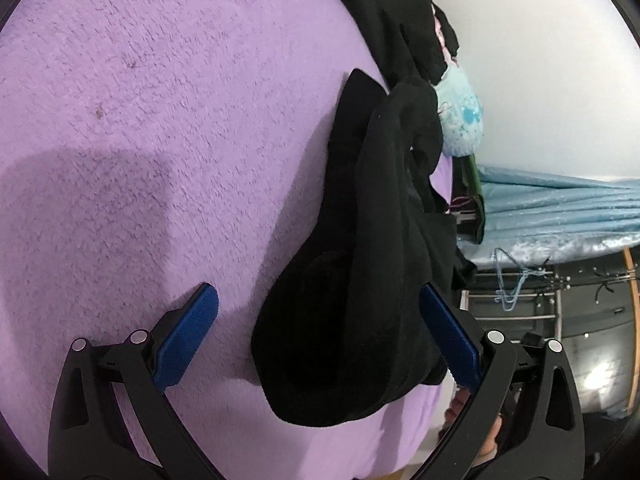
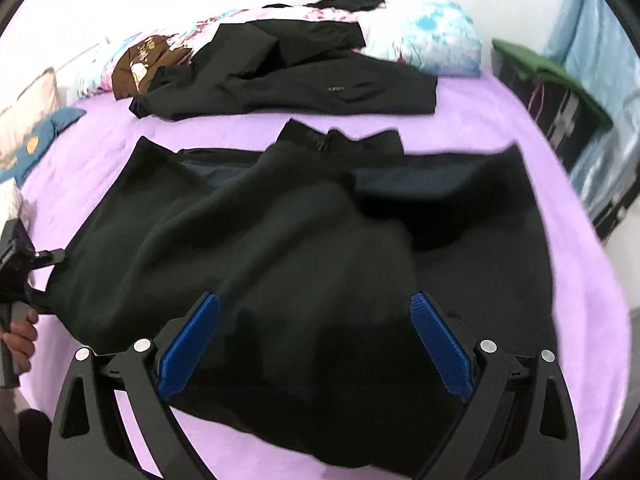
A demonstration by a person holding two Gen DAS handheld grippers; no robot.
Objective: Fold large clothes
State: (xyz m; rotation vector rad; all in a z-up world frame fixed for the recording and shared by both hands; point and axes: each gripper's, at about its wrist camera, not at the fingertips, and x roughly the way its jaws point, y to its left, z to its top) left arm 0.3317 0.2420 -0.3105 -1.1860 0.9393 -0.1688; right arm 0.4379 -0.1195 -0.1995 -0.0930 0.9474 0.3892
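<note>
My right gripper (image 2: pixel 316 340) hangs above the near half of the black garment (image 2: pixel 304 240), its blue pads (image 2: pixel 192 340) spread wide with nothing pinched between them — the cloth lies below them, flat on the purple blanket (image 2: pixel 580 280). The garment is spread out ahead of this gripper, its collar (image 2: pixel 332 138) at the far edge, and one flap is folded over the middle so that a soft ridge runs away from my fingertips. Beyond the collar, well apart from it, a second dark garment (image 2: pixel 288 80) lies rumpled against the patterned pillows (image 2: pixel 432 40). Far off to the left of this gripper, at the garment's left edge, I see my left hand (image 2: pixel 20 340) around the handle of the other tool.

My left gripper (image 1: pixel 320 336) is also released: both pads stand well apart. A thick bundled fold of the black garment (image 1: pixel 360 280) sits between them — it lies close against the right-hand pad (image 1: pixel 448 336), though I cannot tell whether it touches, and there is a clear strip of purple blanket (image 1: pixel 160 120) between the cloth and the left-hand pad (image 1: pixel 188 340). The cloth runs on ahead of this gripper towards a pale blue pillow (image 1: pixel 460 120). To the right of it, past the bed's edge, hang light blue curtains (image 1: pixel 560 208).
</note>
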